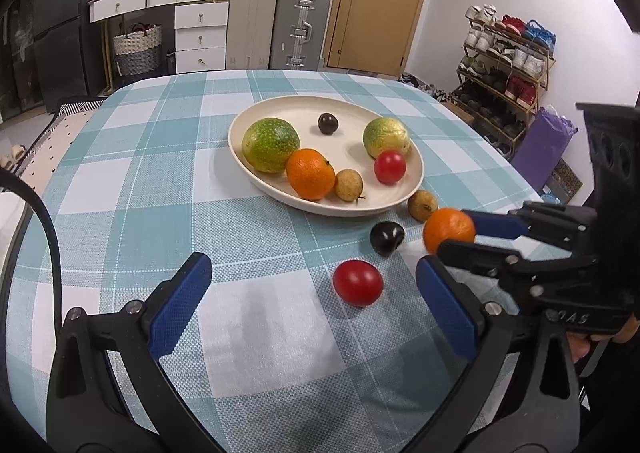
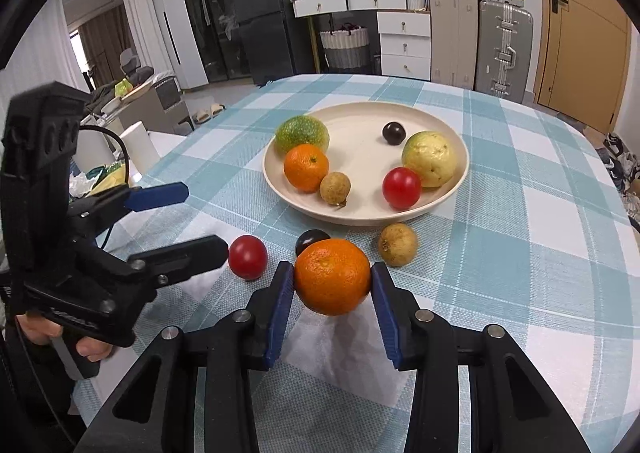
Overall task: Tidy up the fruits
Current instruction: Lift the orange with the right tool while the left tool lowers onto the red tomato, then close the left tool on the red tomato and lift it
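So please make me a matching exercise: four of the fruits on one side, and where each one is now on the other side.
Things:
1. orange
2. red tomato
3. big green fruit
4. brown fruit

Places:
A. on the plate
B. between the right gripper pads
C. on the cloth, before the open left gripper
D. on the cloth, just outside the plate rim

Pairs: 1-B, 2-C, 3-A, 4-D

Grey suitcase (image 2: 505,49), white drawers (image 2: 404,43), shoe rack (image 1: 506,61), wooden door (image 1: 380,1).
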### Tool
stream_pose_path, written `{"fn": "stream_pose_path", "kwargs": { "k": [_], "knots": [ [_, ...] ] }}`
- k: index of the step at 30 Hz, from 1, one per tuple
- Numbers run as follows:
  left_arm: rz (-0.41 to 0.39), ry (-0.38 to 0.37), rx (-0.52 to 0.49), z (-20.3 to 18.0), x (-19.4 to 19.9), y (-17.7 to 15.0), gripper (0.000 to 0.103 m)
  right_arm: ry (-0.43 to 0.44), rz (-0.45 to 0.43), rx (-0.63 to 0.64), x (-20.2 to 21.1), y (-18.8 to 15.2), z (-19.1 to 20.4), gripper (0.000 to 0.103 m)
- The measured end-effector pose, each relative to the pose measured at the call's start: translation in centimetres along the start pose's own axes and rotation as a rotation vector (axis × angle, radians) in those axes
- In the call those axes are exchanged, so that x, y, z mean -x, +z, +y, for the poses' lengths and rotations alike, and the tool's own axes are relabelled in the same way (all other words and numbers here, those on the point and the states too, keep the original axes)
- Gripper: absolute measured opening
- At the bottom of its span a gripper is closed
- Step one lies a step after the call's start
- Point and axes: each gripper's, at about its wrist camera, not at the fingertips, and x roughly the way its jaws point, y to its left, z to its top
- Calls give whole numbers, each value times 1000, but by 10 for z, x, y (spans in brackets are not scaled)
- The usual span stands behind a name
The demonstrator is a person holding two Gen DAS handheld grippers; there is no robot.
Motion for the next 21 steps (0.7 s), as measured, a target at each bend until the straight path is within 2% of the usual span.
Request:
{"fn": "stream_pose_path", "kwargs": {
  "k": [4,6,10,15,21],
  "knots": [
    [40,-3,-5,-3,-7,-1,101,-3,-25,-21,10,-4,-8,40],
    [53,-2,-15,-4,-11,-2,97,-2,-33,-30,13,-7,-11,40],
    [86,-1,-43,-11,-18,-3,78,0,-36,-45,17,-14,-19,40],
    [108,-14,-85,-21,-24,-4,71,4,-41,-60,20,-20,-24,40],
    [146,-36,-111,-26,-33,-5,54,7,-52,-72,24,-24,-27,40]
  ]
}}
